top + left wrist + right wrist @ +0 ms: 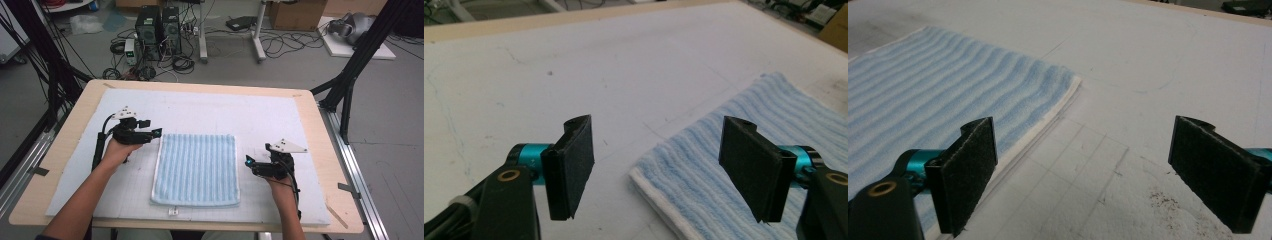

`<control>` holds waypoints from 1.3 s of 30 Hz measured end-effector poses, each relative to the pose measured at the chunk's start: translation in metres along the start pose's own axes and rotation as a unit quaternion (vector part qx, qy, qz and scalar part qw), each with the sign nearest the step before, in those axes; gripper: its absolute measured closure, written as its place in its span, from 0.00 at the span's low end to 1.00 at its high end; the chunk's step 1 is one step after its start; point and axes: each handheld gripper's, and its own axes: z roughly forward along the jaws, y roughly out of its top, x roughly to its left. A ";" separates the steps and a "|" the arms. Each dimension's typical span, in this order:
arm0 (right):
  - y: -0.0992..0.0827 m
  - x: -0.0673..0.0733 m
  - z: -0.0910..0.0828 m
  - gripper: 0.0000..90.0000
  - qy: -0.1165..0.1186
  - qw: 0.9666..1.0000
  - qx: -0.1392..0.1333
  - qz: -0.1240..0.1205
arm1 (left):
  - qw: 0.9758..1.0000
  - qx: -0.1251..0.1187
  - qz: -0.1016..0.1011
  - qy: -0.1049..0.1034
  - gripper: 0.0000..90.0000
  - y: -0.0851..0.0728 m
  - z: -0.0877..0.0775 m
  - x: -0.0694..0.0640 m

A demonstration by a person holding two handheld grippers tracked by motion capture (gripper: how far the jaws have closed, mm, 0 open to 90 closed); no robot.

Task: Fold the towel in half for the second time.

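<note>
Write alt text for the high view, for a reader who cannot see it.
A folded blue-and-white striped towel lies flat on a white mat covering a light wooden table. A person's hands hold an open left gripper by the towel's far left corner and an open right gripper beside its right edge, neither touching it.

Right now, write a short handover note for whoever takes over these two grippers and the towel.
Left gripper: open, nothing between its fingers, by the towel's far left corner.
Right gripper: open, empty, beside the towel's right edge.
Towel: blue striped, lies flat and folded on the white mat, between the two grippers. Neither gripper touches it.
Done: the towel looks folded at least once, with layered edges showing in the right gripper view.
Left: probably grip the corner by the left gripper and make the next fold; no grasp has been made yet.
</note>
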 end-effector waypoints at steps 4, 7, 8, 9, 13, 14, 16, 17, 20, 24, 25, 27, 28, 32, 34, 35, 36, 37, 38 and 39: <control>0.000 0.001 0.001 0.13 0.000 1.000 0.003 0.003 | 1.000 0.027 0.008 0.008 0.35 -0.003 0.017 -0.001; -0.001 0.001 0.002 0.13 0.001 1.000 0.007 0.002 | 0.999 0.047 0.022 0.013 0.37 -0.007 0.027 -0.002; -0.001 0.001 0.003 0.13 0.001 1.000 0.008 0.002 | 0.998 0.057 0.024 0.014 0.38 -0.009 0.030 -0.002; -0.001 0.001 0.003 0.13 0.002 1.000 0.010 0.001 | 0.997 0.071 0.033 0.016 0.39 -0.011 0.032 -0.002; -0.001 0.000 0.003 0.13 0.000 1.000 0.013 0.003 | 0.994 0.093 0.052 0.021 0.44 -0.014 0.038 -0.006; -0.001 0.000 0.003 0.13 0.000 1.000 0.013 0.004 | 0.994 0.094 0.055 0.021 0.46 -0.014 0.038 -0.007; -0.001 0.001 0.003 0.13 0.000 1.000 0.015 0.003 | 0.993 0.096 0.061 0.021 0.50 -0.014 0.038 -0.008; -0.001 0.001 0.004 0.13 0.000 1.000 0.015 0.002 | 0.993 0.097 0.063 0.018 0.52 -0.014 0.038 -0.009; -0.002 0.002 0.005 0.13 0.001 1.000 0.019 0.001 | 0.993 0.098 0.065 0.009 0.66 -0.014 0.038 -0.012; -0.002 0.004 0.007 0.13 0.005 1.000 0.027 -0.002 | 0.992 0.098 0.075 -0.015 0.91 -0.015 0.038 -0.016; -0.002 0.004 0.007 0.13 0.006 1.000 0.026 -0.004 | 0.992 0.097 0.073 -0.015 0.92 -0.015 0.038 -0.016; -0.002 0.004 0.006 0.13 0.007 1.000 0.024 -0.002 | 0.994 0.095 0.056 -0.019 0.92 -0.015 0.038 -0.013; -0.001 0.004 0.006 0.13 0.007 1.000 0.023 0.000 | 0.994 0.093 0.046 -0.021 0.92 -0.016 0.038 -0.012; -0.002 0.003 0.007 0.13 0.015 1.000 0.027 0.005 | 0.996 0.086 0.019 -0.027 0.93 -0.017 0.038 -0.008; -0.003 0.003 0.009 0.13 0.019 0.999 0.034 0.004 | 0.996 0.083 0.019 -0.026 0.92 -0.017 0.038 -0.008; -0.003 0.003 0.011 0.13 0.020 0.999 0.034 0.001 | 0.996 0.083 0.018 -0.026 0.92 -0.017 0.038 -0.008; -0.003 0.003 0.012 0.13 0.020 0.999 0.036 0.005 | 0.996 0.082 0.017 -0.026 0.92 -0.017 0.038 -0.008; -0.003 0.003 0.013 0.13 0.019 0.999 0.036 0.007 | 0.996 0.080 0.016 -0.027 0.92 -0.018 0.037 -0.008; -0.002 0.003 0.014 0.13 0.020 0.999 0.035 0.009 | 0.996 0.078 0.015 -0.027 0.93 -0.018 0.037 -0.008; -0.001 0.002 0.016 0.13 0.020 0.999 0.034 0.012 | 0.997 0.075 0.011 -0.029 0.93 -0.018 0.036 -0.007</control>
